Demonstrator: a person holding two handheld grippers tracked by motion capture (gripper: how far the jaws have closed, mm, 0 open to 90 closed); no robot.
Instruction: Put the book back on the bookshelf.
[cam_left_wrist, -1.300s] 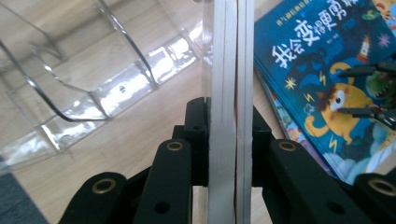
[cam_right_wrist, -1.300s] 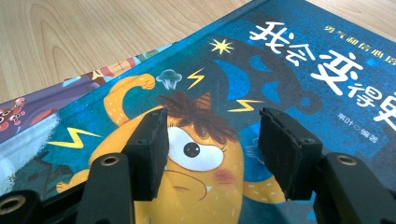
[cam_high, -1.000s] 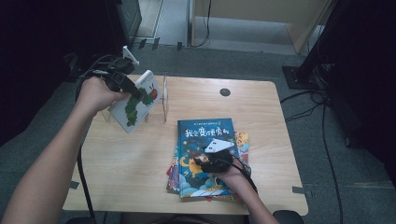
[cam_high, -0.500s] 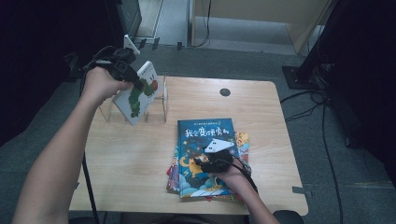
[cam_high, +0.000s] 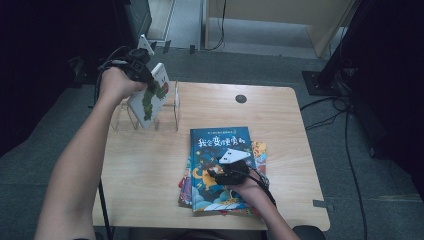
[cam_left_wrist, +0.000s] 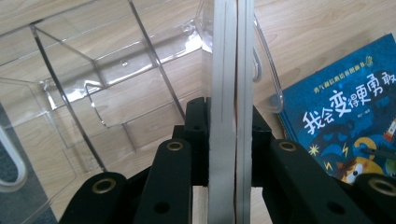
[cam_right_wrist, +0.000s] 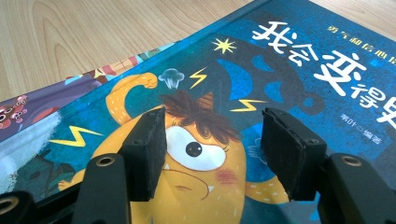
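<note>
The white picture book is seen at the upper left of the high view, held upright and clamped edge-on by the left gripper, whose jaws are pressed against both covers in the left gripper view; compared with a second ago, the book has been carried up and to the left, from in front of the clear acrylic rack to directly above its dividers; from this it is judged that lowering into a slot is the step in hand, not yet completed; the right gripper is rested with jaws spread and unclenched over the blue book topping the stack at lower centre, nothing being grasped; which slot lies beneath the book cannot be told; the lower books are largely covered, and their titles are hidden.
</note>
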